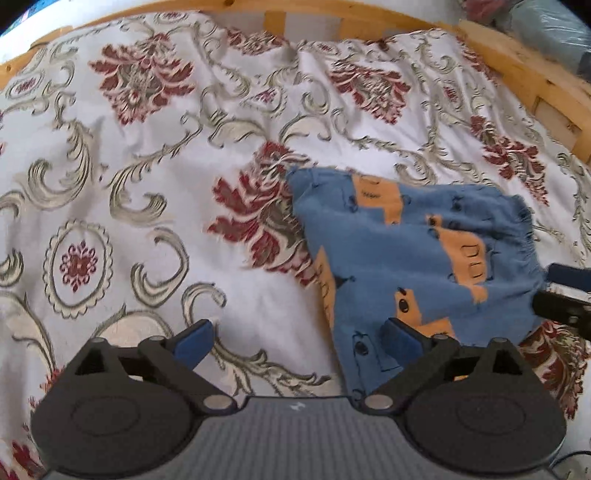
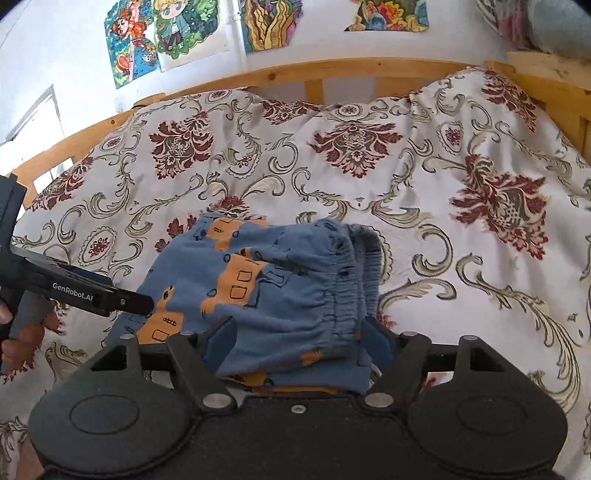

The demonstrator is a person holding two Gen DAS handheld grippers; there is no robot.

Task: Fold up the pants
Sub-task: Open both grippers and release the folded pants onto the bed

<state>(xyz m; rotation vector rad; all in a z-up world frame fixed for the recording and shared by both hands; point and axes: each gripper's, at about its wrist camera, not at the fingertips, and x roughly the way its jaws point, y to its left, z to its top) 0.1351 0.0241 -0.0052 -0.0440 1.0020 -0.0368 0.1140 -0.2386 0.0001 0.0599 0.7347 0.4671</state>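
Observation:
The small blue pants with orange vehicle prints lie folded in a bundle on the patterned bedspread. My left gripper stands wide open low over the bed. Its right finger is over the bundle's near left edge, and its left finger is over bare bedspread. In the right wrist view the pants show their gathered elastic waistband on the right. My right gripper is open, with the near end of the bundle lying between its fingers. It also shows at the bundle's right side in the left wrist view.
A wooden bed rail runs along the far side and the right. Colourful drawings hang on the white wall behind. A hand grips the left tool's handle at the left edge. Bedspread stretches wide to the left of the pants.

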